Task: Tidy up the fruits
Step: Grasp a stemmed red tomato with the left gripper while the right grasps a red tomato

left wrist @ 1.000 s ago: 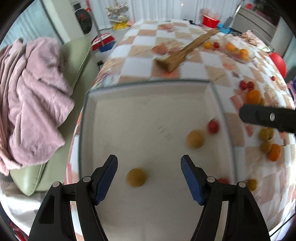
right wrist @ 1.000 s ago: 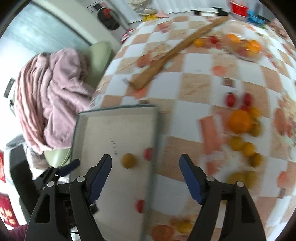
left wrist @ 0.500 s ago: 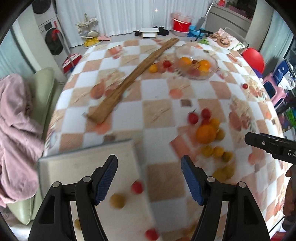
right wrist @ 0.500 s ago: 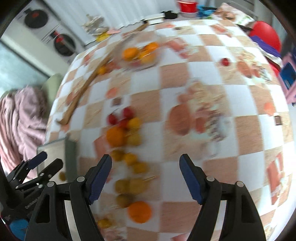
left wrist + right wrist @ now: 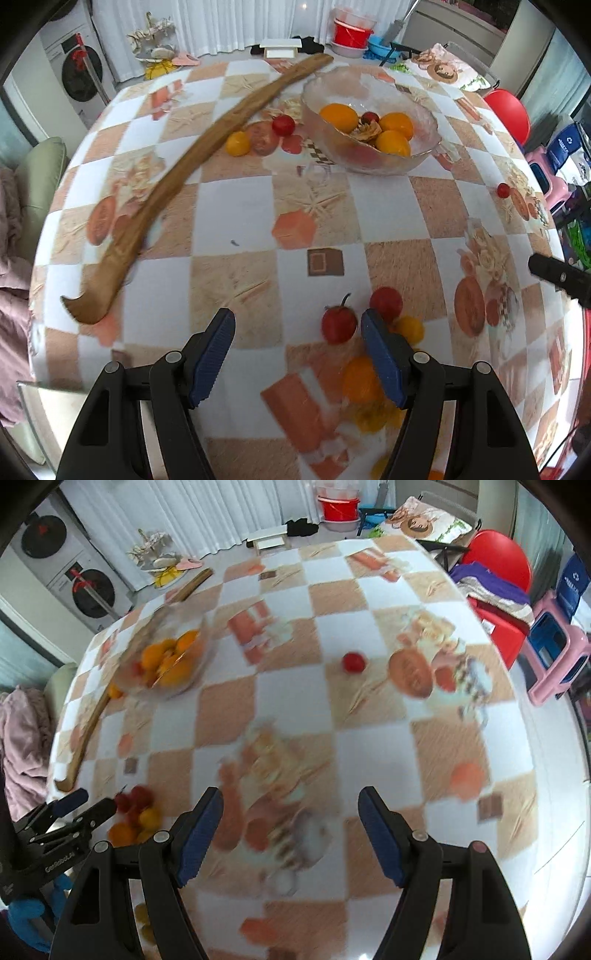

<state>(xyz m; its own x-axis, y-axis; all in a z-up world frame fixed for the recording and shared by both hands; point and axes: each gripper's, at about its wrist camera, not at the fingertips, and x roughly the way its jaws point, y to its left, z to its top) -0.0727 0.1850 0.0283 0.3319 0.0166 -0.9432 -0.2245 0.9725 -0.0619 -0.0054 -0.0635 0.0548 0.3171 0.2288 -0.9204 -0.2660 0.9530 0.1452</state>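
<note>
Left tool [image 5: 297,352] open and empty, lower centre above checkered surface [image 5: 236,206], red cherry tomato [image 5: 338,325] beside its right pad, right tool [image 5: 290,832] open, empty, glass bowl [image 5: 369,122] upper centre

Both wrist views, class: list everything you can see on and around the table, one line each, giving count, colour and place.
Glass bowl: one, clear, far side, holding orange fruits.
Wooden stick: one, brown, lying diagonally beside the bowl.
Loose fruit cluster: several, red, yellow and orange, near edge.
Lone red fruit: one, apart on the table.
Tablecloth: one, orange-and-white checks.
Tray: one, grey, only a corner visible.
Left claw: open, empty, above the cluster.
Right claw: open, empty.
</note>
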